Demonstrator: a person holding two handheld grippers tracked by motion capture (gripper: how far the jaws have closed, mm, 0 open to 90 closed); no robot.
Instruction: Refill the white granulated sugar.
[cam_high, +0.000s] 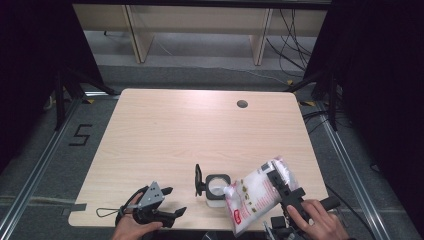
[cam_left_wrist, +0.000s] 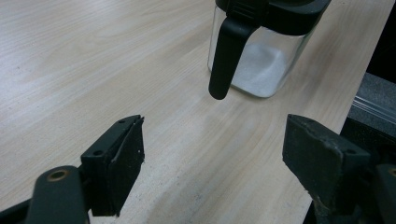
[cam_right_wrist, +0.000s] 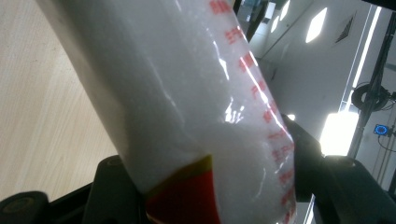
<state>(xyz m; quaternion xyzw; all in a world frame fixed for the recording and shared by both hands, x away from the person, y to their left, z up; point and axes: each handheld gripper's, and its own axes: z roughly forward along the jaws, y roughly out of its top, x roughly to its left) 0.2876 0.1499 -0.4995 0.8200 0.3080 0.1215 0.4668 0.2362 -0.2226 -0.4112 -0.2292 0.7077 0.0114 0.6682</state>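
Note:
A small clear jar (cam_high: 217, 189) with a black rim stands near the table's front edge, its black lid (cam_high: 198, 179) flipped open to the left. White granules lie in its bottom (cam_left_wrist: 261, 65), and the lid (cam_left_wrist: 229, 51) hangs down its side. My right gripper (cam_high: 279, 183) is shut on a plastic bag of white granules (cam_high: 255, 195) with red print. The bag is tilted, its lower corner touching the jar's mouth. The bag (cam_right_wrist: 187, 107) sits between the right gripper's jaws (cam_right_wrist: 210, 186). My left gripper (cam_high: 174, 201) is open left of the jar, holding nothing (cam_left_wrist: 215, 158).
The light wooden table (cam_high: 165, 130) has a round cable hole (cam_high: 242, 104) at the back right. Wooden shelving legs (cam_high: 137, 35) and cables (cam_high: 295, 40) are on the floor beyond. A black "5" mark (cam_high: 80, 135) is on the floor to the left.

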